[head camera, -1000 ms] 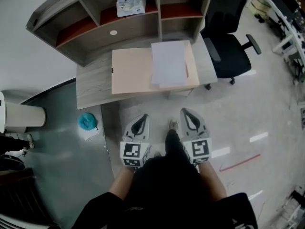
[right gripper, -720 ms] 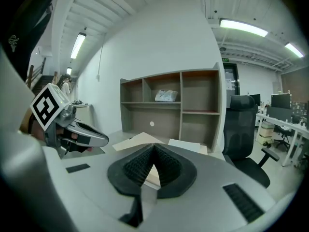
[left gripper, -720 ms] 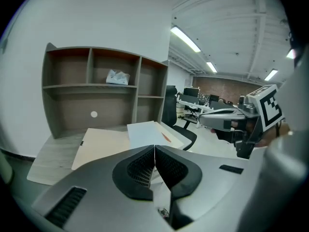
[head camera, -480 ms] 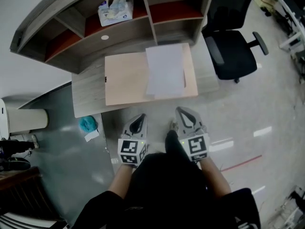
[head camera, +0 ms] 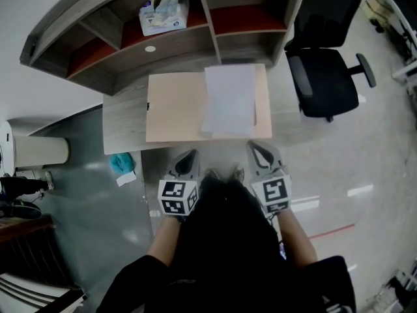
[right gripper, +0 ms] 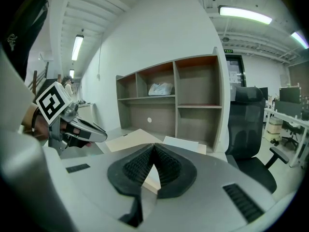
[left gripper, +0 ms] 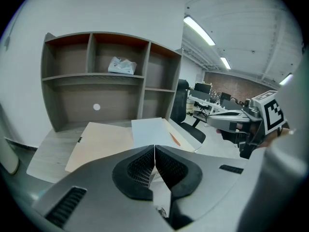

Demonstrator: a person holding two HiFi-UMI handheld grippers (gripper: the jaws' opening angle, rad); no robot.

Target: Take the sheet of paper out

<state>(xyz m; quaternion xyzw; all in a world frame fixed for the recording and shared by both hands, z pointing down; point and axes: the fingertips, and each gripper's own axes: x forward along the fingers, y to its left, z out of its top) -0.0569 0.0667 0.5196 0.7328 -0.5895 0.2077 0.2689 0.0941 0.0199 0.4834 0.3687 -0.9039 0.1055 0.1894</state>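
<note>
A white sheet of paper [head camera: 229, 99] lies on the right part of a beige folder [head camera: 176, 107] on the grey desk [head camera: 124, 126]. The same sheet [left gripper: 149, 132] and folder [left gripper: 104, 139] show in the left gripper view, and the sheet [right gripper: 186, 143] lies beyond the jaws in the right gripper view. My left gripper [head camera: 188, 156] is shut and empty, just short of the desk's near edge. My right gripper [head camera: 259, 148] is also shut and empty, close to the desk's edge below the sheet.
A shelf unit [head camera: 156, 38] rises at the back of the desk, with a tissue pack [head camera: 163, 12] in one compartment. A black office chair [head camera: 322, 77] stands to the right. A teal object [head camera: 122, 163] lies on the floor left of the desk's corner.
Both grippers have moved forward toward the desk's near edge. The desk now sits closer to their tips in the head view. Both stay shut.
</note>
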